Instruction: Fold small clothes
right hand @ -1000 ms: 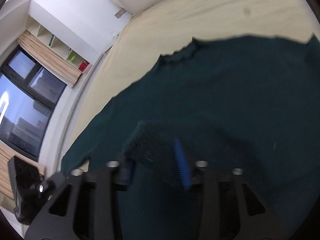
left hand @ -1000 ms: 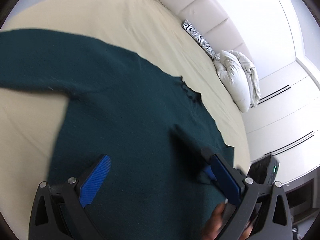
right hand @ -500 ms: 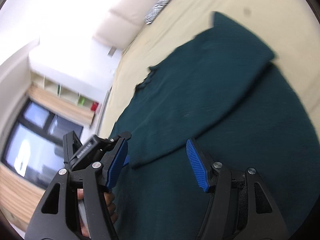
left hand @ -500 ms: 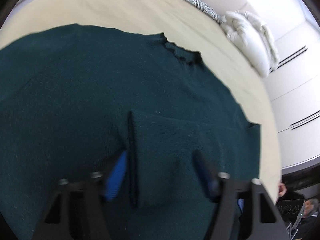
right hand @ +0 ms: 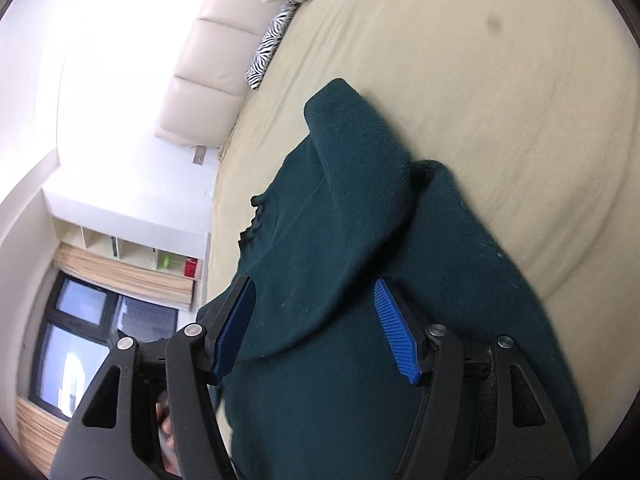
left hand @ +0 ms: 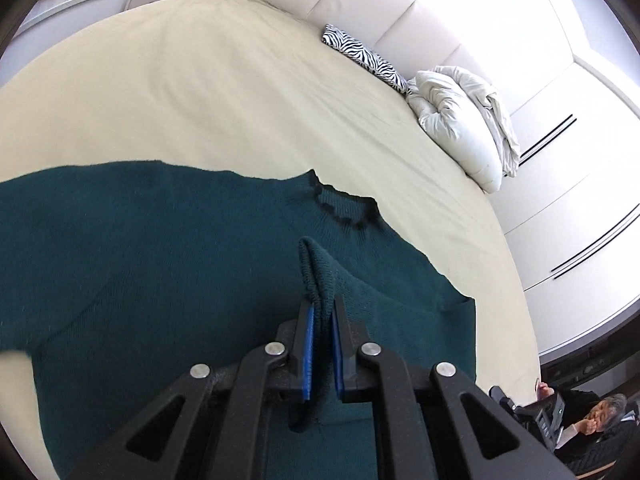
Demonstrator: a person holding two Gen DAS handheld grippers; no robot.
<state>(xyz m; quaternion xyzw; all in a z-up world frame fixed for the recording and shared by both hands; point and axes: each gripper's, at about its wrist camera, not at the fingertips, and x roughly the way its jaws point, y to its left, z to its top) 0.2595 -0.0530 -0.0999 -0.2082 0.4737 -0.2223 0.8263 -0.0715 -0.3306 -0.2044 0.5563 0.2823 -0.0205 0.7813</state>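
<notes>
A wide bed with a beige cover carries everything here, its pale padded headboard running along the far edge. A dark green sweater lies spread flat over the near part of the bed, its scalloped neckline turned toward the headboard. In the right wrist view one sleeve is folded back across the body of the garment, its cuff end pointing toward the headboard. A crumpled white duvet sits at the headboard edge near the far right corner, and a zebra-print pillow lies just beside it along the same edge.

The left gripper has just been closing and its blue pads are now pressed together on a raised fold of the sweater's knit (the fabric stands up in a narrow ridge between them). The right gripper hovers over the folded sleeve with its jaws spread apart, neither pad pressing on the cloth. Part of a hand shows behind its left finger.
</notes>
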